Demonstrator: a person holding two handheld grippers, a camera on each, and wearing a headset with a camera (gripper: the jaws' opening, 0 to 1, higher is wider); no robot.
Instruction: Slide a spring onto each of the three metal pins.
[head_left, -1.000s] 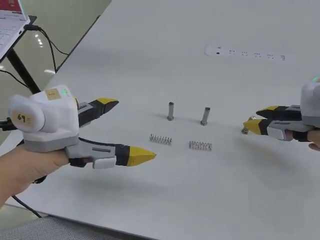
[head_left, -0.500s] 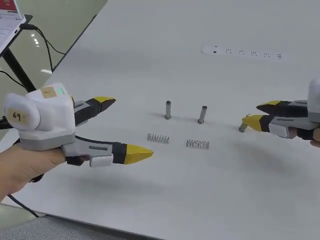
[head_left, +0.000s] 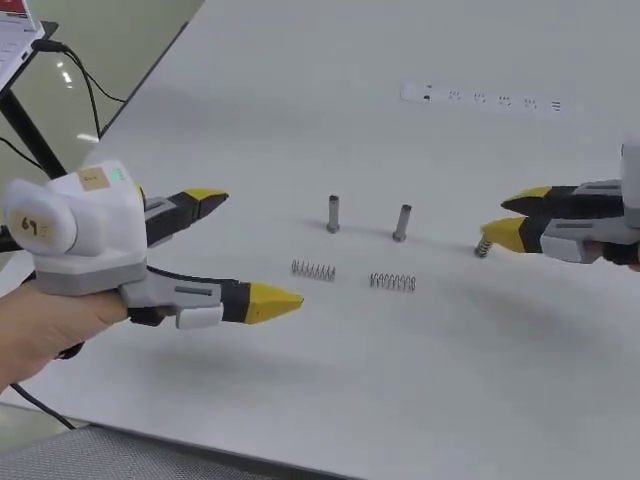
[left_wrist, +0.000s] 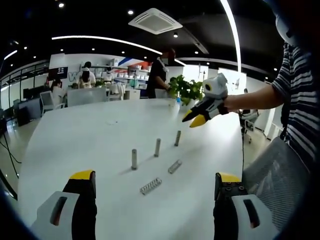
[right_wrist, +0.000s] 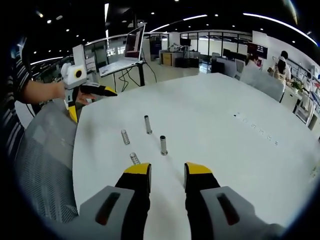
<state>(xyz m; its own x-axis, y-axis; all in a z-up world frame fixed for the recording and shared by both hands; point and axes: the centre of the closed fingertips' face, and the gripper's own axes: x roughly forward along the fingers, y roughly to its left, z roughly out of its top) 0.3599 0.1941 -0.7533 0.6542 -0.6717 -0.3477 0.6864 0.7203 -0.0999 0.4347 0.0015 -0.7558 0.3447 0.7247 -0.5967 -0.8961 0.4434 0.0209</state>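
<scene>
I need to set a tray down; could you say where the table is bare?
Free: between the pins and the power strip, and the near edge before the springs. Crowded: between left gripper and right gripper.

Left gripper (head_left: 252, 247): white housing (head_left: 85, 235), grey grip, black jaws; tips were yellow.
Markings: "69" sticker (head_left: 38, 227) sat on the housing's rounded end; green light (head_left: 118, 176) on its top.
Right gripper (head_left: 503, 220): matched in colours.
Sleeve (left_wrist: 292, 90): was striped dark and white.

White power strip (head_left: 482, 98) — laptop (head_left: 12, 28) far left
</scene>
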